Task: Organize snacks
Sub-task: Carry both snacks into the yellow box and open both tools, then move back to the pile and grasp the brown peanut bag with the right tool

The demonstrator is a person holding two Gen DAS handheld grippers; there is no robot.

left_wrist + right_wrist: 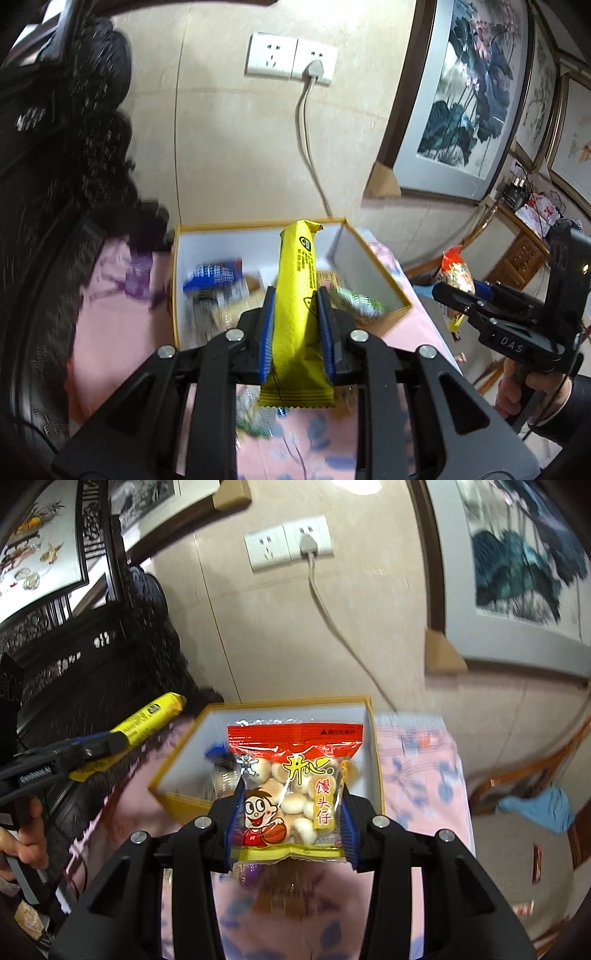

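My left gripper (295, 299) is shut on a long yellow snack bar (297, 280) that sticks up and forward between its blue pads, held in the air in front of the yellow-rimmed white box (343, 254). The box holds several wrapped snacks, among them a blue packet (214, 275). My right gripper (291, 794) is shut on a clear bag of small round buns (291, 782) with a red top and a cartoon boy, also lifted in front of the box (373, 746). In the right wrist view the left gripper (107, 744) carries the yellow bar (147, 720) at the left.
The box stands on a pink flowered cloth (122, 325) against a beige wall with a socket and a plugged-in cord (306, 122). Dark carved furniture (55, 147) rises at the left. A framed painting (465, 99) leans at the right. More wrappers lie on the cloth below my fingers (255, 413).
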